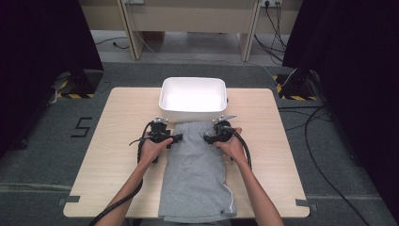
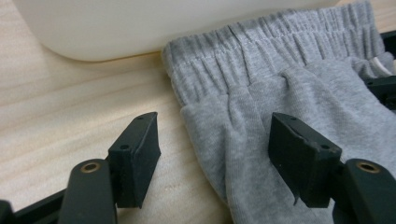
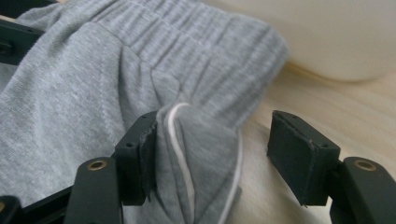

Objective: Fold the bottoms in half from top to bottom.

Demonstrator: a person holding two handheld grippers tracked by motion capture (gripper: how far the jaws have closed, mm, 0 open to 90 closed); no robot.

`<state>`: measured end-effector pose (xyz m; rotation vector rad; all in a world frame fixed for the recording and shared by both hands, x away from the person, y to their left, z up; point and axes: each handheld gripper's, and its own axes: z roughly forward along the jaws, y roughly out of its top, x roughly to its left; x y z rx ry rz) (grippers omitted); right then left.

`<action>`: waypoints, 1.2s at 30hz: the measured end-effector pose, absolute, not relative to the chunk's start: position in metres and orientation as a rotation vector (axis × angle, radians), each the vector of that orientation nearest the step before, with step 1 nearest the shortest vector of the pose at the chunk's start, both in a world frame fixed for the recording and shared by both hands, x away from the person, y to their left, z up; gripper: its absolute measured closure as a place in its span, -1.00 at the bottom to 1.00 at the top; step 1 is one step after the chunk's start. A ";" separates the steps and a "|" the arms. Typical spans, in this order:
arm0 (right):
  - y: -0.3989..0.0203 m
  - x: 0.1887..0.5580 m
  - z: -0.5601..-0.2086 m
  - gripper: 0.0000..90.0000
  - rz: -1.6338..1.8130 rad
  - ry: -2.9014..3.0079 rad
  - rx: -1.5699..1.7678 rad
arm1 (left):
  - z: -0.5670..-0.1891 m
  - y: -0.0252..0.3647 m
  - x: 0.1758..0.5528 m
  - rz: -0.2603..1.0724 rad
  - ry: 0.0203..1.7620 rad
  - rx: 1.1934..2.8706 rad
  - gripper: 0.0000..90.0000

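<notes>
Both grippers, left point(image 1: 175, 137) and right point(image 1: 207, 137), straddle the grey shorts' point(image 1: 195, 174) waistband corners, fingers wide, unpinched; next, closing on fabric toward the twelve-o'clock bin point(image 1: 193, 96).

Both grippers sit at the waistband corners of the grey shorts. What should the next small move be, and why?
Probably close both jaws. The left gripper and right gripper each straddle an edge of the grey shorts near the waistband, jaws open, fabric between them but not pinched yet.

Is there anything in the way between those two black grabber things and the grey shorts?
Nothing visible. Each hand-held gripper, left and right, already straddles a side edge of the grey shorts near the waistband, jaws apart. The white tub sits just beyond the waistband.
</notes>
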<state>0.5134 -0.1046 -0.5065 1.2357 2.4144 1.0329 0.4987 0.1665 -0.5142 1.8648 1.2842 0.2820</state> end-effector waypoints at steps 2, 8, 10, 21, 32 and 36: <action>-0.104 0.514 -0.508 -0.15 1.040 2.412 1.201 | -0.515 0.165 0.499 0.284 1.272 1.865 -0.21; -0.103 0.514 -0.508 0.34 1.115 2.430 1.227 | -0.515 0.162 0.502 0.285 1.251 1.877 0.01; -0.105 0.515 -0.509 0.51 1.154 2.432 1.267 | -0.515 0.162 0.501 0.285 1.244 1.890 0.22; -0.114 0.512 -0.499 0.72 1.281 2.421 1.291 | -0.501 0.170 0.489 0.333 1.149 1.882 0.87; -0.114 0.488 -0.460 0.75 1.384 2.397 1.113 | -0.462 0.182 0.464 0.403 1.013 1.873 0.92; -0.111 0.484 -0.442 0.75 1.426 2.385 1.018 | -0.443 0.184 0.461 0.448 0.983 1.855 0.92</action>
